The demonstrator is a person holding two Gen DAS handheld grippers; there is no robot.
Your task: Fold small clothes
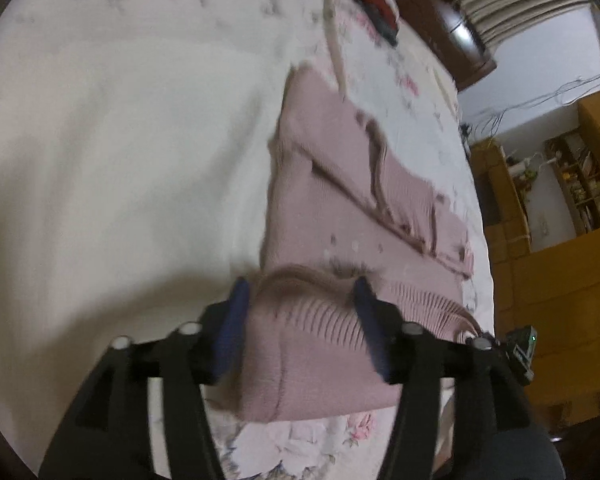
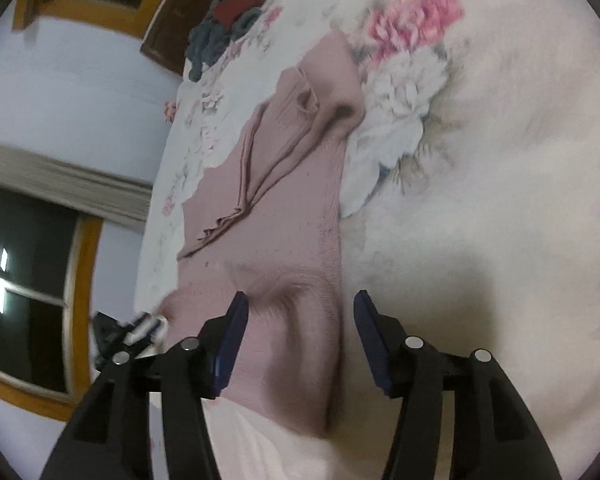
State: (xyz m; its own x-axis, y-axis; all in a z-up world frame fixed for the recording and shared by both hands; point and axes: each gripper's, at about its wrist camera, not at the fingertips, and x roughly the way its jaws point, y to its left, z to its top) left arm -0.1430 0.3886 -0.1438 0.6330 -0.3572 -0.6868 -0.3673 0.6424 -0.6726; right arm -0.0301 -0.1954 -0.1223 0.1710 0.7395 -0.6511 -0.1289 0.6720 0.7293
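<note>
Pink sweater lies flat on the flowered bedspread, partly folded, sleeves laid across its middle.

Left tongs: wide open, holding nothing. The near ribbed hem of the sweater bulges up between the two blue pads; contact with either pad can't be judged, blur too heavy. Sweater runs straight ahead from the tips. Its long left edge is just left of the left pad line; beyond that edge, wide bare bedspread, lots of room. To the right, the bed edge is close, then wooden shelving.

Right tongs: also wide open, nothing gripped. The left pad sits over the sweater's near corner, the right pad over bare bedspread; the sweater's right edge runs forward between them. A fold or ridge in the knit sits just ahead of the left pad. Open bedspread to the right and ahead. Left of the tips is the bed edge, then wall and window.

Pile of dark and red clothes far ahead, well apart from the sweater.
</note>
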